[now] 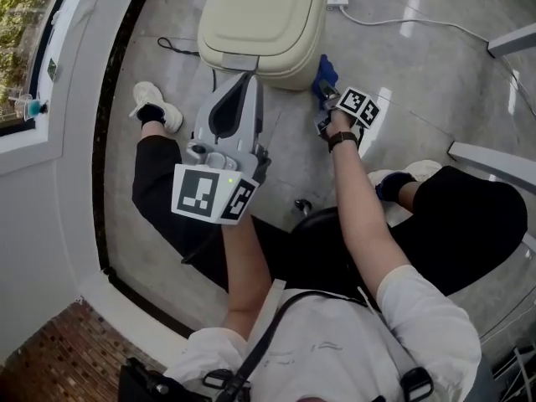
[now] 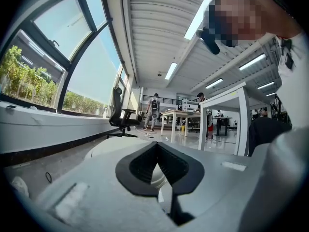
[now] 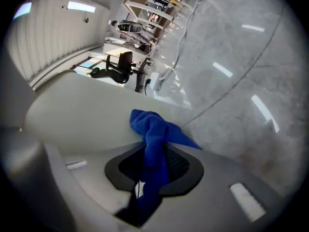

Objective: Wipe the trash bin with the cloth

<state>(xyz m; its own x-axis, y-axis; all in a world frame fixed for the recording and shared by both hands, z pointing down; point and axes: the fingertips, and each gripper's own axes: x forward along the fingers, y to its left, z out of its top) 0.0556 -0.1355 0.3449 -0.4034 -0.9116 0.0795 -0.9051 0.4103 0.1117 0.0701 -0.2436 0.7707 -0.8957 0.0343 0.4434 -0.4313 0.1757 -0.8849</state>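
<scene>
**Cloth pressed to the bin's side**

The left gripper [image 1: 244,84] hovers just before the cream trash bin [image 1: 261,19], its jaws pressed together on nothing. The bin stands on the grey floor [image 1: 423,61]. At its right side, the right gripper [image 1: 325,97] pinches the blue cloth [image 1: 322,70], which touches the bin's wall.

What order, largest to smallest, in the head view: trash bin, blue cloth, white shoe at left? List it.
1. trash bin
2. white shoe
3. blue cloth, bunched up and only partly showing
</scene>
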